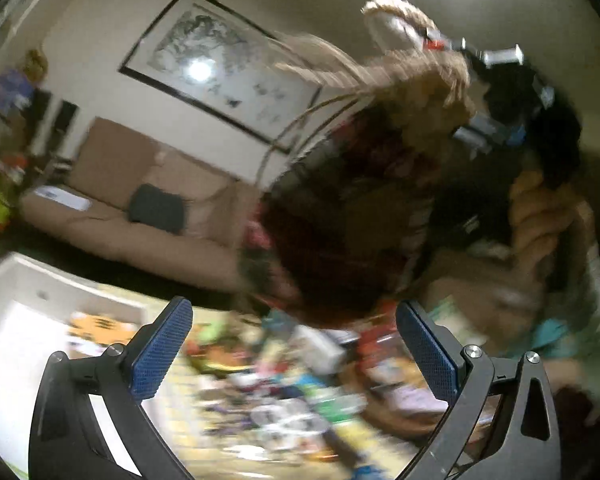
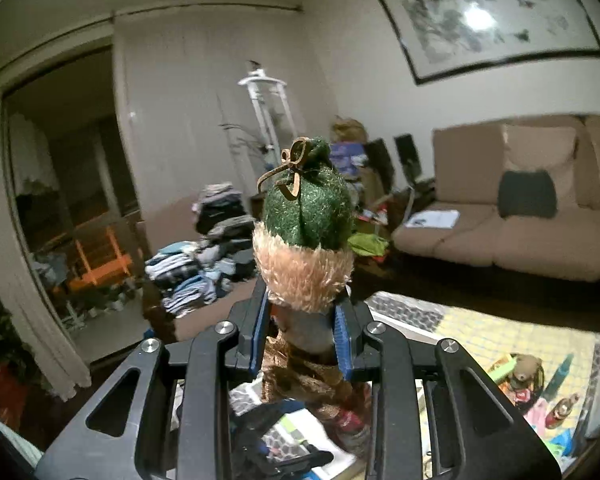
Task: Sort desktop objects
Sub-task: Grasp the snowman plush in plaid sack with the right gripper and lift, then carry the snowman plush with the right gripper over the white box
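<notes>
Blue pads of the right tool (image 2: 302, 332) clenched a doll (image 2: 305, 240) at the neck; its green-capped head pointed up and away, long axis along the fingers, body hidden below. Only the left view showed the left tool (image 1: 294, 356) released above a blurred, cluttered counter (image 1: 284, 412), with the raised doll in motion blur.

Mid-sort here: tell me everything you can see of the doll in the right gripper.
The doll stands upright between the right gripper pads, which are shut on its pale neck. It wears a green felt hat tied with a thin brown cord, over a fuzzy blond fringe. Brown braided hair hangs below the jaws. It is lifted clear of the cluttered table.
</notes>
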Demonstrator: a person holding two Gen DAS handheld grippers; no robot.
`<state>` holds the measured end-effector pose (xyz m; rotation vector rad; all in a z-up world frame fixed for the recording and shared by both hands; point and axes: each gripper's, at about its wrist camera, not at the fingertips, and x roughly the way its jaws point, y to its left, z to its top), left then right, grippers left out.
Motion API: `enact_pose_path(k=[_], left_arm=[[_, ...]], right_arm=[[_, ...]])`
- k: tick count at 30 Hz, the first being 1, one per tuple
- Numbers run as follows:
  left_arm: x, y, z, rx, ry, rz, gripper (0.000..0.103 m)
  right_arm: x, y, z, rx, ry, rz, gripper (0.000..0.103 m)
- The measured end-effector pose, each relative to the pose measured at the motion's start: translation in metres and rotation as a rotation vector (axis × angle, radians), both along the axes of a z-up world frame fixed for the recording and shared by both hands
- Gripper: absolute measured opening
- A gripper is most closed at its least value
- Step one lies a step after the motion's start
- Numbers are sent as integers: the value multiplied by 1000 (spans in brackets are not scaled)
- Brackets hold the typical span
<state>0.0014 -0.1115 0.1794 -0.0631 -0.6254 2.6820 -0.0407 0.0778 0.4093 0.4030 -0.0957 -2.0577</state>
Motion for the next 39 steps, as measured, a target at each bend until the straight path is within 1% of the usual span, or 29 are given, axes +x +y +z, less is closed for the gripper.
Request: enact_pose_path(k=[2,4,5,9,12,13,14,15,16,17,19,22,23,26,29,31,32,34,35,36,37,39], left_arm=[[21,-1,9,45,50,-29,103],[37,-5,19,68,89,-66,103],[42,-7,24,72,84,-78,103],[51,-15,32,32,-7,-31,103],[60,-27,26,37,-48,-84,102],[61,-33,23,47,-86,-101,97],[61,-37,21,48,-105,-125,70],[62,-42,19,27,-130,-127,44],[63,-47,18,-11,-164,-96,35],[63,-52,16,-35,-194,-82,29],[61,-70,12,-42,-245,-78,29],[56,-94,2,-74,-327,-46,29],[54,-104,-3,-80,-358,-40,29],[45,-136,-23,-77,-457,-19,29],[31,-160,-53,-86,-566,-5,29],[14,-179,-71,-106,-636,7,29],[11,-185,-76,-106,-655,8,29],[-3,-197,-94,-100,-705,3,29],[-11,-202,-103,-100,-733,-4,29],[-18,-204,-108,-106,-751,-7,29],[-22,-206,-112,-116,-771,-7,29],[-34,-210,-121,-126,-805,-8,29]], right_arm=[[20,-5,9,7,16,19,26],[34,-10,13,7,15,38,26],[43,-16,15,7,11,49,26],[63,-33,13,-12,5,93,26],[71,-49,5,-33,-10,123,26],[71,-55,1,-40,-18,133,26],[70,-64,-8,-50,-33,147,26],[69,-70,-12,-53,-41,154,26],[67,-76,-19,-61,-47,160,26],[63,-82,-25,-70,-56,164,26],[49,-95,-41,-94,-88,166,26],[23,-111,-67,-138,-148,157,26],[7,-119,-81,-155,-182,146,26],[-30,-133,-111,-176,-246,102,26],[-76,-153,-155,-191,-345,47,26],[-109,-168,-189,-205,-422,14,26],[-126,-174,-213,-217,-464,-7,26],[-150,-179,-239,-226,-508,-33,26],[-165,-184,-256,-221,-532,-51,26],[-177,-188,-268,-209,-544,-65,26],[-188,-192,-273,-200,-552,-75,26],[-210,-201,-297,-188,-579,-103,26]])
